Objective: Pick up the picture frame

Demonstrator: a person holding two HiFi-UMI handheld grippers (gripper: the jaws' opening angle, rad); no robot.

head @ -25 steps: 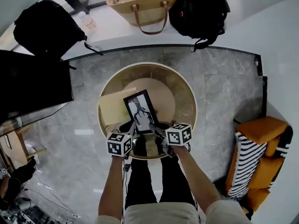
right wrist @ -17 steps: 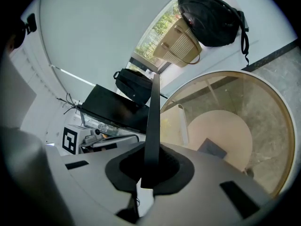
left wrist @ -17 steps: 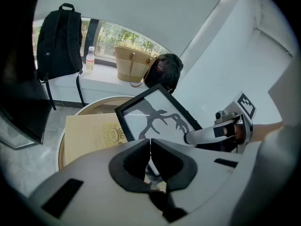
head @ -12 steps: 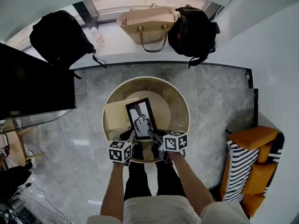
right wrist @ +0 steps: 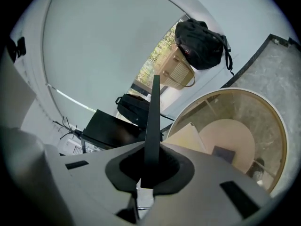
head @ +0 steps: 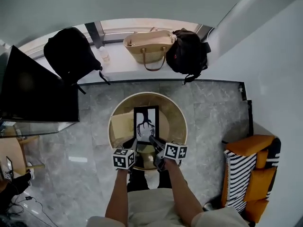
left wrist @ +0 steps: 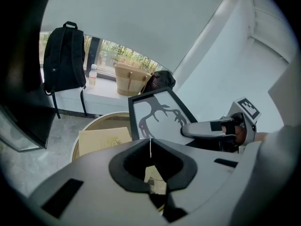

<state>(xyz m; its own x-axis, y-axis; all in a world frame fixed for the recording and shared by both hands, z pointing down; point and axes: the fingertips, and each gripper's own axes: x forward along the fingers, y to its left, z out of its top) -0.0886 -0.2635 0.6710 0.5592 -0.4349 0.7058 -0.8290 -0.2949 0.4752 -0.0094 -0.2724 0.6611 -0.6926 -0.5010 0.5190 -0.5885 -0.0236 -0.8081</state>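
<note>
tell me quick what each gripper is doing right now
left gripper: tongs closed at the lower edge of the picture frame, grip unclear
right gripper: tongs closed on the picture frame's edge

picture frame (head: 146,123): matt black moulding, smooth pale print.
tabletop (head: 176,119): clear tinted glass with a shiny brass-coloured metal rim.
card sheet (head: 122,125): tan paperboard, matt.
floor (head: 213,112): grey veined stone, polished and glossy.
tote bag (head: 147,47): woven straw, brown leather-like handles.
backpack (head: 71,56): black cloth, matt.
armchair (head: 251,174): orange and striped cloth.

Hidden: picture frame (head: 146,121) lower edge
</note>
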